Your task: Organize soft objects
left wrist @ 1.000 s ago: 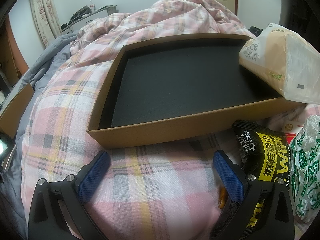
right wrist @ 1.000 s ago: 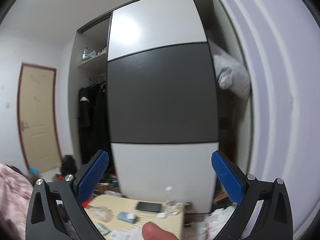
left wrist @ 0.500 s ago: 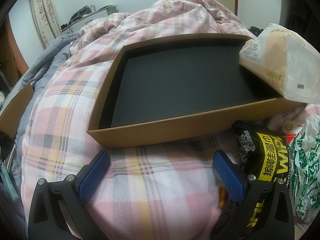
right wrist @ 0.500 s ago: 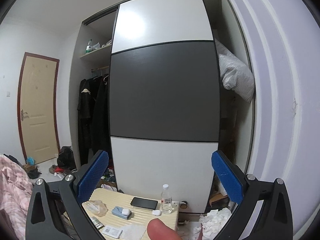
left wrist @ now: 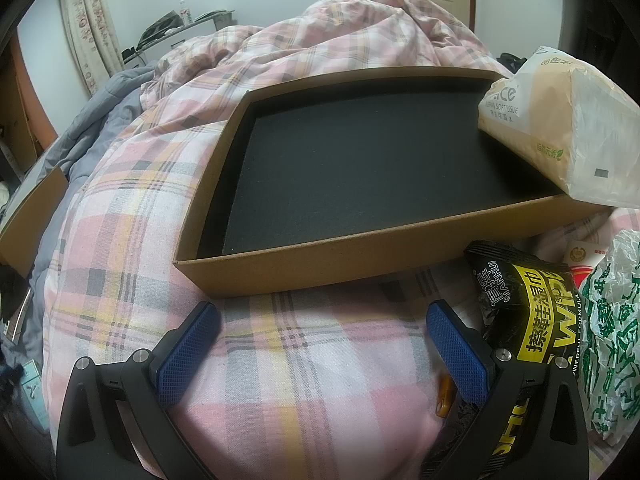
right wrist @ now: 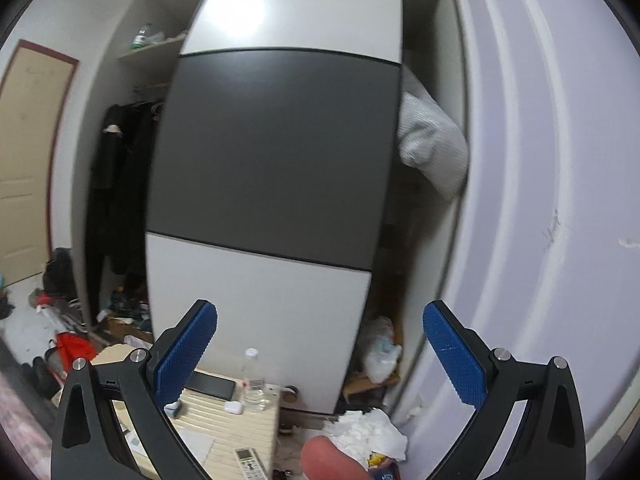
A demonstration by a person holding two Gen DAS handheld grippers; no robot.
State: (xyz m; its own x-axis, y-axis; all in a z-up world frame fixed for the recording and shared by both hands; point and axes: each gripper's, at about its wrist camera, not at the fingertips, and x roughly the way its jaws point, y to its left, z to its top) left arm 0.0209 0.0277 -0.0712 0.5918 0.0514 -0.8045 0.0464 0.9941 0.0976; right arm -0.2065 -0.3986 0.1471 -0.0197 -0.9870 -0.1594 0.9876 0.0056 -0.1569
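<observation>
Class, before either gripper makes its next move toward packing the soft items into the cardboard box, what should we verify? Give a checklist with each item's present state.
1. Left gripper jaws open, holding nothing: ok.
2. Right gripper jaws open, holding nothing: ok.
3. Cardboard box floor free for items: ok.
4. Tissue pack fully inside box: not ok, it leans over the rim.
5. Black wipes pack near left gripper: ok.
6. Right gripper facing the bed: not ok, it faces the wardrobe.
</observation>
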